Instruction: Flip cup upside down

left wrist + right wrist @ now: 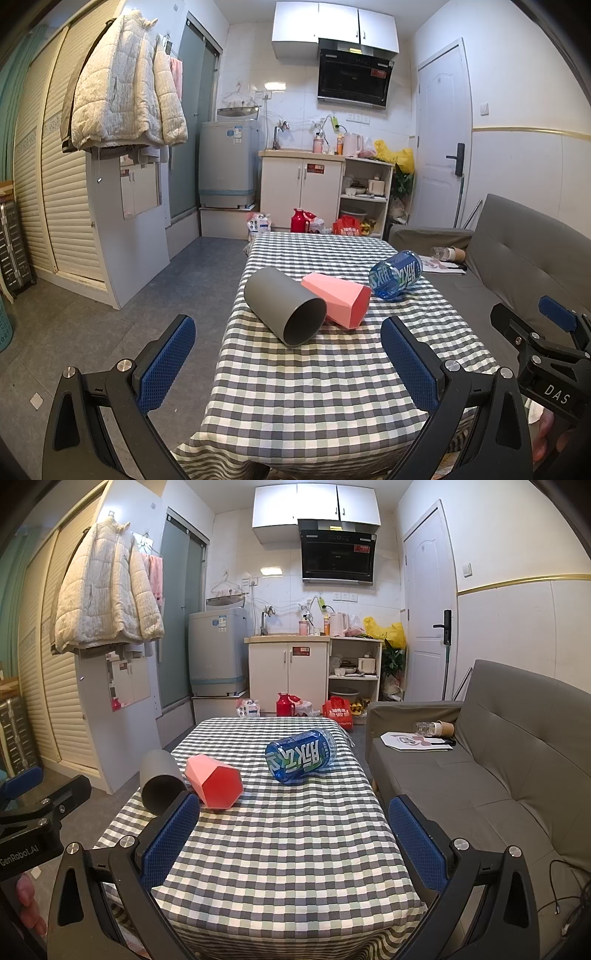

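Three things lie on their sides on the checked tablecloth (314,398). A grey round cup (284,310) has its mouth turned toward me. A pink six-sided cup (338,304) touches its right side. A blue-labelled plastic bottle (396,274) rests further right. My left gripper (288,363) is open, hovering short of the grey cup with nothing between its blue pads. In the right wrist view the grey cup (160,781), pink cup (214,781) and bottle (301,755) lie ahead. My right gripper (293,834) is open and holds nothing.
A grey sofa (480,775) runs along the table's right side, with papers and a paper cup (443,728) on it. Bare tiled floor (129,314) lies left of the table. Kitchen cabinets (299,184), a washing machine (227,166) and bags stand at the far wall.
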Demonstrator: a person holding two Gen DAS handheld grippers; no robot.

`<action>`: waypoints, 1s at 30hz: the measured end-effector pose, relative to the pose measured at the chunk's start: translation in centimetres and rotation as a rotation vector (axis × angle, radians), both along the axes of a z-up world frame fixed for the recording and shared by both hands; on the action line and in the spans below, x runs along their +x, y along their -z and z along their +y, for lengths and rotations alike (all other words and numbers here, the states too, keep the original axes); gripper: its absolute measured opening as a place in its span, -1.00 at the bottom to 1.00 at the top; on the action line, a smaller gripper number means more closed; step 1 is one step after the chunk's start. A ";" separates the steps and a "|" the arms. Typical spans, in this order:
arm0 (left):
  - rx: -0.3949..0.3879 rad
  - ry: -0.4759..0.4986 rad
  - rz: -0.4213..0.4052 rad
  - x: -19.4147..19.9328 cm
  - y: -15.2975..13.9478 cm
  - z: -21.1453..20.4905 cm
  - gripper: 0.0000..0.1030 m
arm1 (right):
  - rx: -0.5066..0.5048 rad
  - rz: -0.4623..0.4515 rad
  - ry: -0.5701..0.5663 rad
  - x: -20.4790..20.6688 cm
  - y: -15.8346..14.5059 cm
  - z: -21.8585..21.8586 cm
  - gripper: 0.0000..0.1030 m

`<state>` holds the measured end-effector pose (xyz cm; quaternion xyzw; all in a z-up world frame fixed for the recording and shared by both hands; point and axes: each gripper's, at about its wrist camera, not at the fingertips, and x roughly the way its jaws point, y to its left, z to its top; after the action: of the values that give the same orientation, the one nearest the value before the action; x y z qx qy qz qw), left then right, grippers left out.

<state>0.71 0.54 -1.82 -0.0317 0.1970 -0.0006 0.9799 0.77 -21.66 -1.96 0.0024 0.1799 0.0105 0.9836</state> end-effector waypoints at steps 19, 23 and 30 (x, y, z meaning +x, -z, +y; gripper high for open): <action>-0.066 0.001 0.219 6.9 -1.4 1.4 1.00 | 0.025 0.106 0.054 5.6 -2.6 0.0 0.99; -0.048 -0.001 0.255 11.3 -2.4 1.8 1.00 | 0.046 0.210 0.113 11.2 -3.0 -0.3 1.00; -0.009 -0.037 0.319 19.7 -1.8 2.2 1.00 | 0.095 0.315 0.201 20.8 -2.1 -0.4 1.00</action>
<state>20.39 2.75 0.01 -0.0396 0.3496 0.0215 0.9358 21.52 -22.09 0.12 0.0686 0.3300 -0.0798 0.9381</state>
